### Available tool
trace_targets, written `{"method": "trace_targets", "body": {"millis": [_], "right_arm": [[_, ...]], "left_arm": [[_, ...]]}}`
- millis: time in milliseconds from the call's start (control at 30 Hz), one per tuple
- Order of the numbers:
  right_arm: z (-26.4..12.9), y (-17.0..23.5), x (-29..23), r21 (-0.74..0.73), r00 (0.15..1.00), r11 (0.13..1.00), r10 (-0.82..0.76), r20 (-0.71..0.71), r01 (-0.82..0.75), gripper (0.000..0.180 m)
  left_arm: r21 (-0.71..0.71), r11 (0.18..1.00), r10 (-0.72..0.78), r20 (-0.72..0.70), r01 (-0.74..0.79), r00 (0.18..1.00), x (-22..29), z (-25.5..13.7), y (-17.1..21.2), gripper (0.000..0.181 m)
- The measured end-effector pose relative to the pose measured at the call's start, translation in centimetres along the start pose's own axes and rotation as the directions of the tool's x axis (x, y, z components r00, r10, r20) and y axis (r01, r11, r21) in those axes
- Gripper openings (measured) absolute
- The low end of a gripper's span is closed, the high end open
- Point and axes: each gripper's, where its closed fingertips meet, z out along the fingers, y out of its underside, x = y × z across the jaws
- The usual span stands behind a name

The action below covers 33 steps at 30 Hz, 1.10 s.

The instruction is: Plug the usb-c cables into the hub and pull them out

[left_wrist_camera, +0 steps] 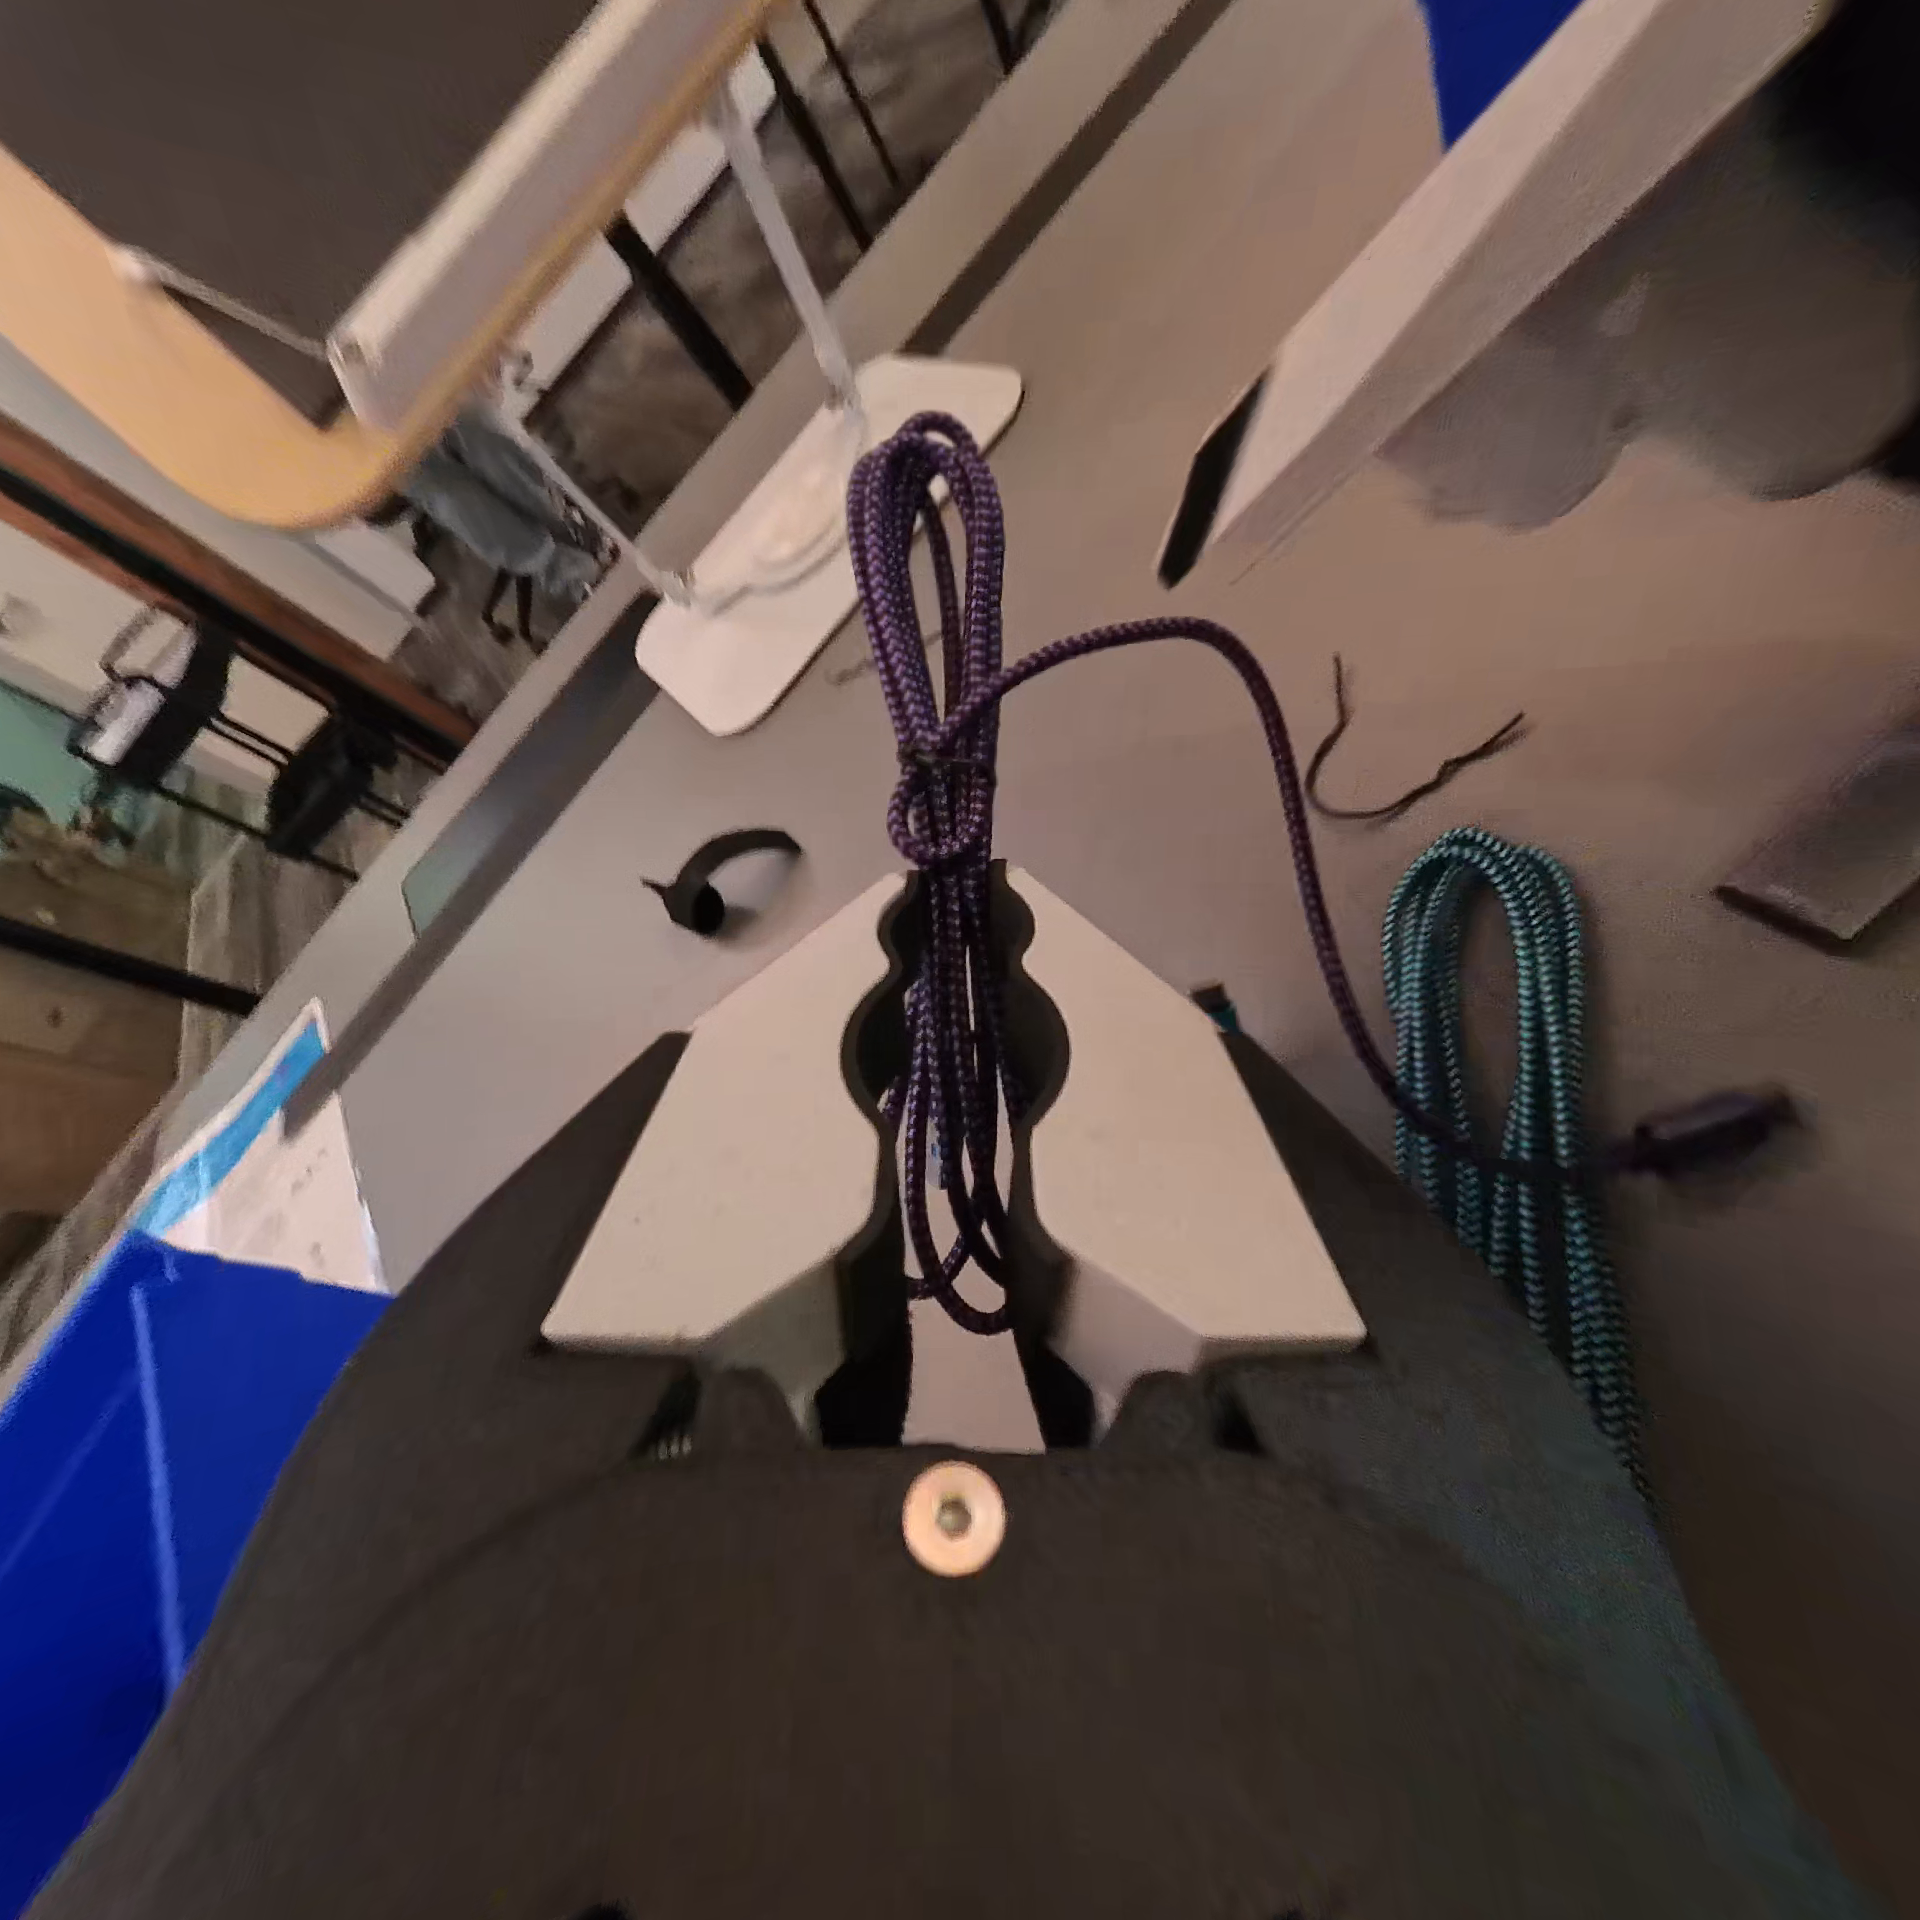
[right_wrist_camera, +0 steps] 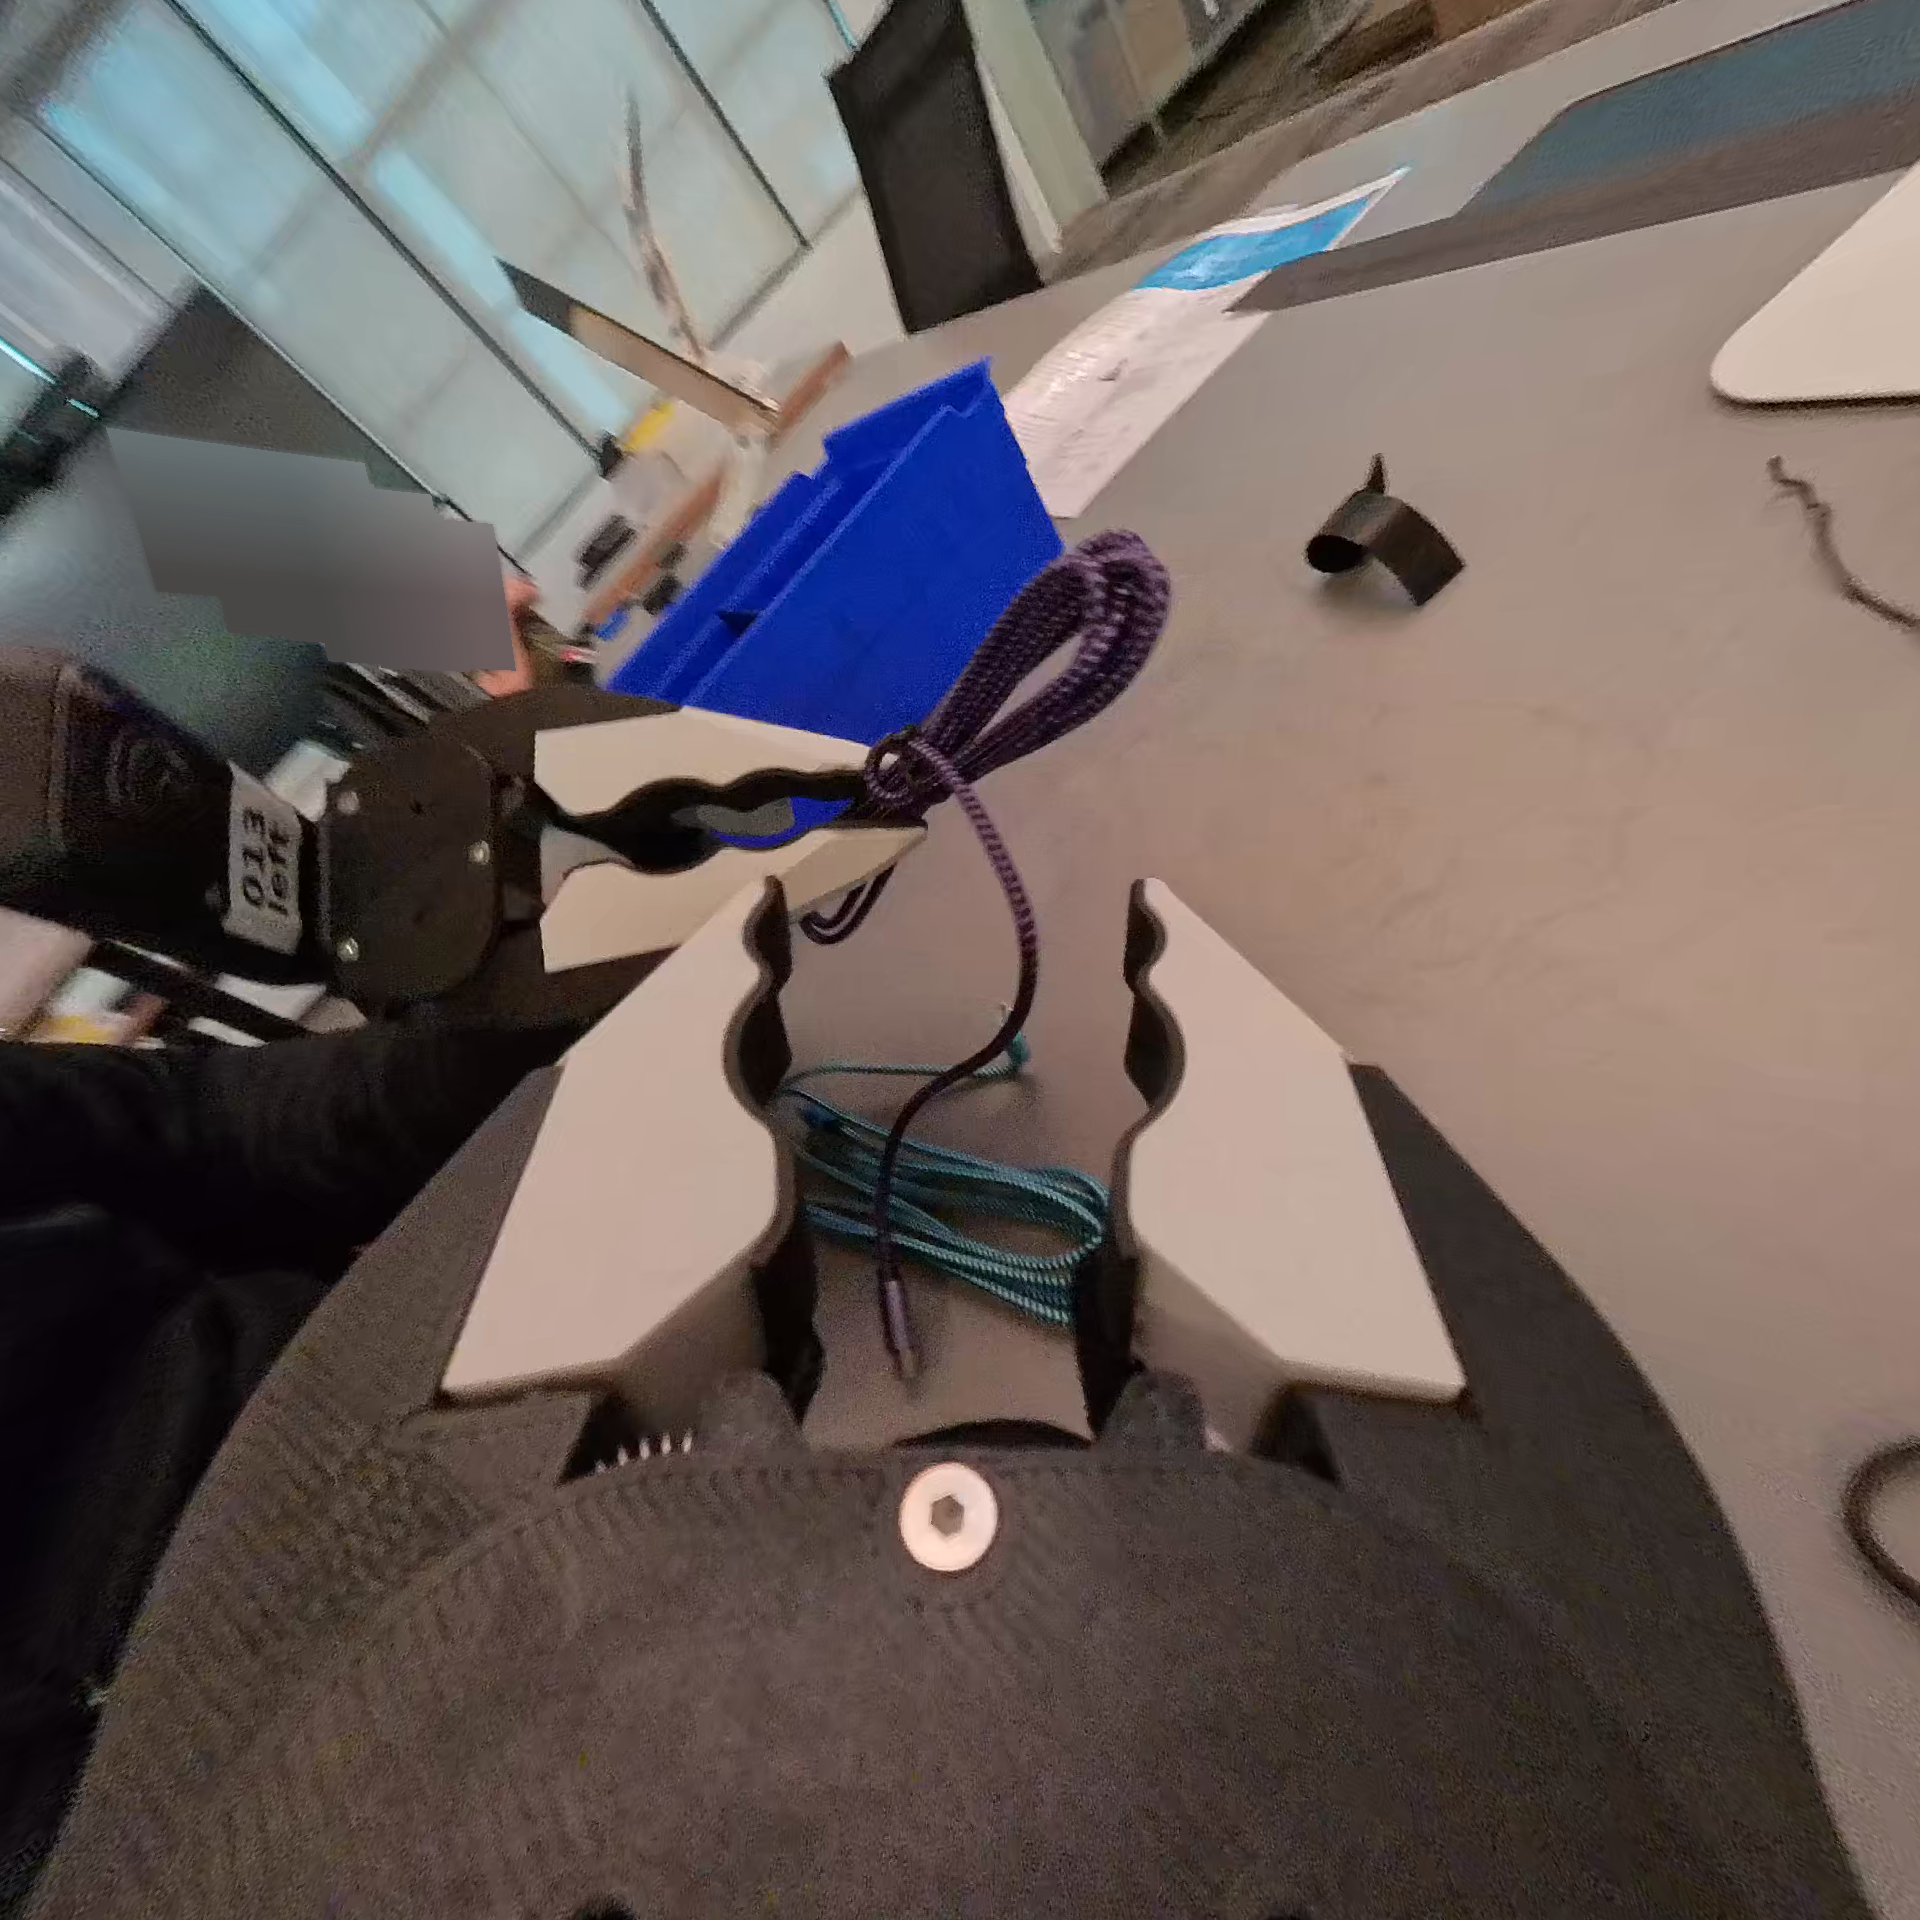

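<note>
Your left gripper (right_wrist_camera: 894, 805) pinches the bundled purple braided cable (left_wrist_camera: 940, 665), lifted off the bench (right_wrist_camera: 1455, 831). Right gripper (right_wrist_camera: 951, 899) gapes empty; limp tail dangles between its fingers. Grab the rigid plug (right_wrist_camera: 902, 1335).
</note>
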Motion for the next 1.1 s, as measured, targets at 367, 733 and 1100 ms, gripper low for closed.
{"method": "trace_targets", "body": {"millis": [367,733,1100], "right_arm": [[-0.1,-2.5,-2.2,0.153,0.953,0.985,0.031,0.300,-0.080,0.008],[-1.9,-2.0,-7.6,0.077,0.828,0.983,-0.181,0.531,0.166,0.008],[-1.4,-1.8,-4.6,0.140,0.963,0.972,-0.213,0.165,0.191,0.015]], "left_arm": [[0.137,0.985,-0.062,-0.281,0.104,0.958,4.1,-1.1,-3.3,0.022],[-0.120,0.868,-0.349,-0.838,0.483,0.419,8.1,-5.1,-5.8,0.009],[-0.016,0.968,-0.243,-0.336,0.252,0.910,2.9,-0.4,-2.7,0.007]]}}
